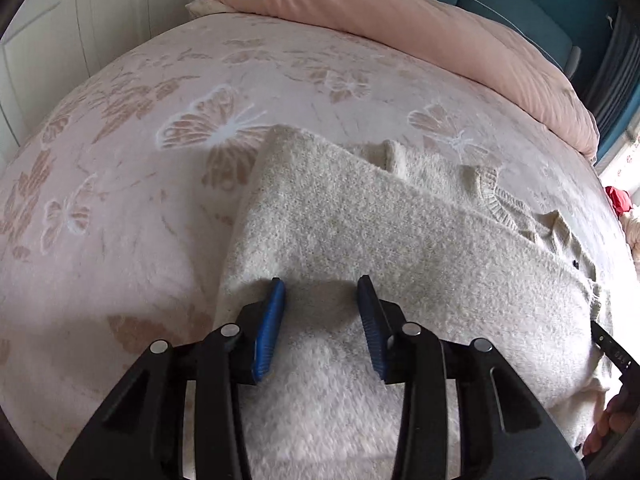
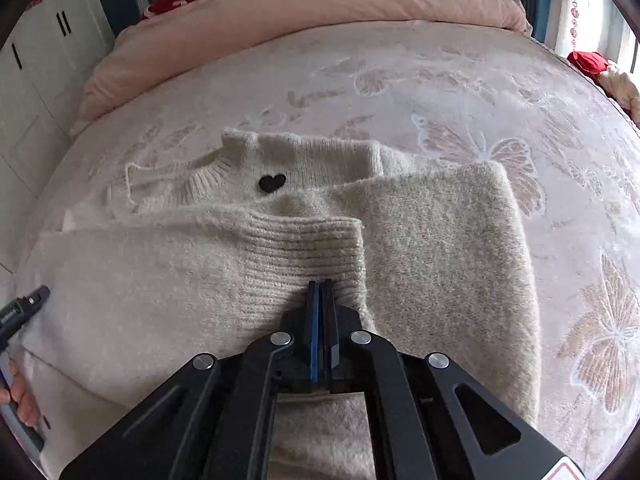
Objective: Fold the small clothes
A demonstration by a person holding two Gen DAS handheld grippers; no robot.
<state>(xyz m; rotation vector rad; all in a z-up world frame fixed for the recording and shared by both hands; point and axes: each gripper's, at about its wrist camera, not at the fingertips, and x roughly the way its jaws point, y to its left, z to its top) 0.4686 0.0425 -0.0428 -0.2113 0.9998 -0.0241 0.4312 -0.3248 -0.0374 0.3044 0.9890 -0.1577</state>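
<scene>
A cream fuzzy sweater (image 1: 360, 232) lies on the pink butterfly bedspread (image 1: 120, 140), with one side folded over its middle. My left gripper (image 1: 322, 292) is open and empty, its blue pads just above the folded fabric. In the right wrist view the sweater (image 2: 440, 240) shows a black heart patch (image 2: 272, 182) below its collar. My right gripper (image 2: 321, 286) is shut on the ribbed sleeve cuff (image 2: 304, 248), which lies across the sweater's body.
A rolled pink duvet (image 1: 420, 28) lies along the far side of the bed. White wardrobe doors (image 2: 36, 92) stand at the left. Red fabric (image 2: 588, 62) sits at the right edge near the window.
</scene>
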